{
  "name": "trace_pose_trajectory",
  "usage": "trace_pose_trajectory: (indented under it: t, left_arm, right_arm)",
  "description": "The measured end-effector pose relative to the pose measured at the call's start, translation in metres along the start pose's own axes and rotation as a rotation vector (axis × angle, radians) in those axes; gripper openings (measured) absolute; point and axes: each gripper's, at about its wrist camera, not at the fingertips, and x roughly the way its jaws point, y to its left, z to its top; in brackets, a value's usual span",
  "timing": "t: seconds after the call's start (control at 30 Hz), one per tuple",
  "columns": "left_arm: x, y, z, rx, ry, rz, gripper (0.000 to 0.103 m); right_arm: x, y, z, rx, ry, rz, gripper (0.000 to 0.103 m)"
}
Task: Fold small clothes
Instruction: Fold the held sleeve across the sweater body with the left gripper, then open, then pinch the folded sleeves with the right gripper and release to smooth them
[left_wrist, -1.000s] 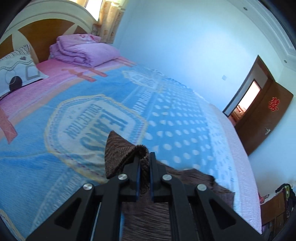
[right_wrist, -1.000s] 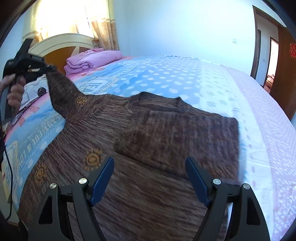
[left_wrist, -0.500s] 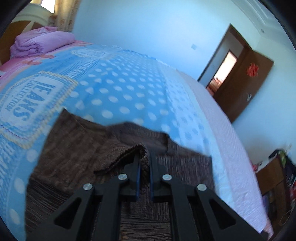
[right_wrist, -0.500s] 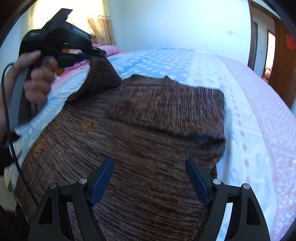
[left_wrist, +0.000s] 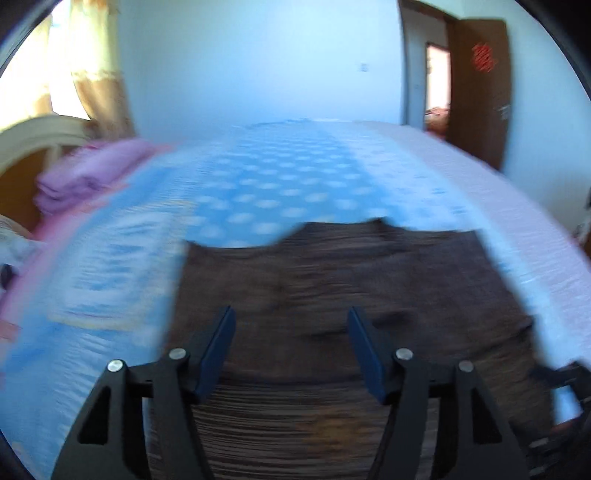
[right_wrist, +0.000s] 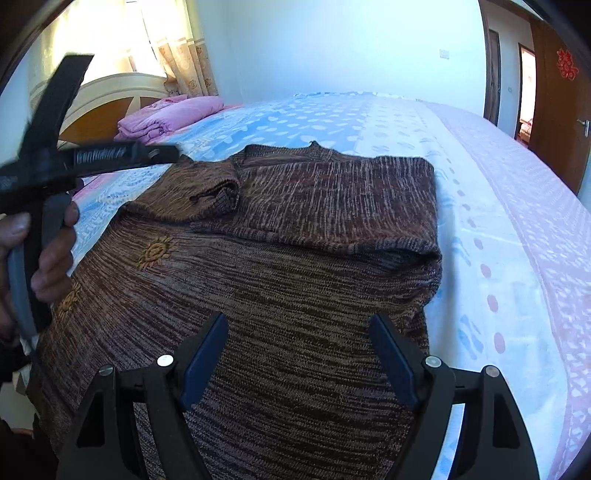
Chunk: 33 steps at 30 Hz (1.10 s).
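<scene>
A brown sweater (right_wrist: 288, 266) lies flat on the bed (right_wrist: 498, 221). One sleeve (right_wrist: 207, 192) is folded in across its top, and the right side is folded over too. The right gripper (right_wrist: 299, 343) hangs over the sweater with its blue fingers (right_wrist: 203, 354) wide apart and nothing between them. At the left, a hand (right_wrist: 48, 251) holds the left gripper (right_wrist: 110, 157). A pink folded blanket (right_wrist: 170, 114) sits by the headboard (right_wrist: 107, 99).

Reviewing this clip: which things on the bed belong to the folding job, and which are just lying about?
Part of the job:
brown knit sweater
left gripper, jaws opening, nothing between them
right gripper, open above the sweater

Just lying about:
folded pink quilt
blue dotted bedspread
</scene>
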Motion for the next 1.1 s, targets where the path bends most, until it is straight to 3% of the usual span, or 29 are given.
trace_pose_trajectory:
  t: [0.07, 0.13, 0.23, 0.37, 0.53, 0.67, 0.77, 0.8, 0.9, 0.93, 1.0, 1.1]
  left_arm:
    - [0.017, 0.025, -0.006, 0.034, 0.006, 0.168, 0.066]
    - [0.041, 0.051, -0.013, 0.038, 0.071, 0.25, 0.066]
    - [0.074, 0.079, -0.026, -0.005, 0.198, 0.254, 0.066]
    - [0.074, 0.081, -0.031, -0.014, 0.183, 0.248, 0.068]
    - [0.071, 0.075, -0.04, 0.002, 0.152, 0.27, 0.069]
    - [0.074, 0.085, -0.04, -0.058, 0.158, 0.231, 0.075]
    - [0.079, 0.094, -0.04, -0.101, 0.166, 0.19, 0.078]
    - [0.08, 0.097, -0.041, -0.119, 0.17, 0.178, 0.081]
    - [0.082, 0.107, -0.043, -0.177, 0.185, 0.132, 0.086]
    - [0.083, 0.11, -0.044, -0.197, 0.189, 0.114, 0.087]
    - [0.084, 0.113, -0.045, -0.22, 0.194, 0.092, 0.088]
    - [0.084, 0.113, -0.045, -0.224, 0.193, 0.088, 0.091]
  right_arm:
    - [-0.004, 0.004, 0.007, -0.002, 0.003, 0.003, 0.08]
    - [-0.011, 0.011, 0.019, -0.013, -0.007, 0.031, 0.08]
    - [-0.011, 0.025, 0.048, -0.036, -0.002, 0.052, 0.079]
    - [0.008, 0.05, 0.085, -0.104, 0.016, 0.029, 0.079]
    - [0.073, 0.105, 0.119, -0.22, 0.093, -0.022, 0.079]
    - [0.135, 0.128, 0.127, -0.291, 0.155, -0.137, 0.079]
    - [0.154, 0.112, 0.137, -0.285, 0.158, -0.291, 0.079]
    - [0.151, 0.093, 0.146, -0.207, 0.139, -0.304, 0.079]
    - [0.129, 0.026, 0.165, 0.004, 0.086, -0.464, 0.079]
    - [0.118, 0.005, 0.165, 0.065, 0.085, -0.453, 0.079]
    - [0.097, -0.018, 0.159, 0.149, 0.085, -0.341, 0.079]
    - [0.075, -0.016, 0.146, 0.172, 0.085, -0.194, 0.079]
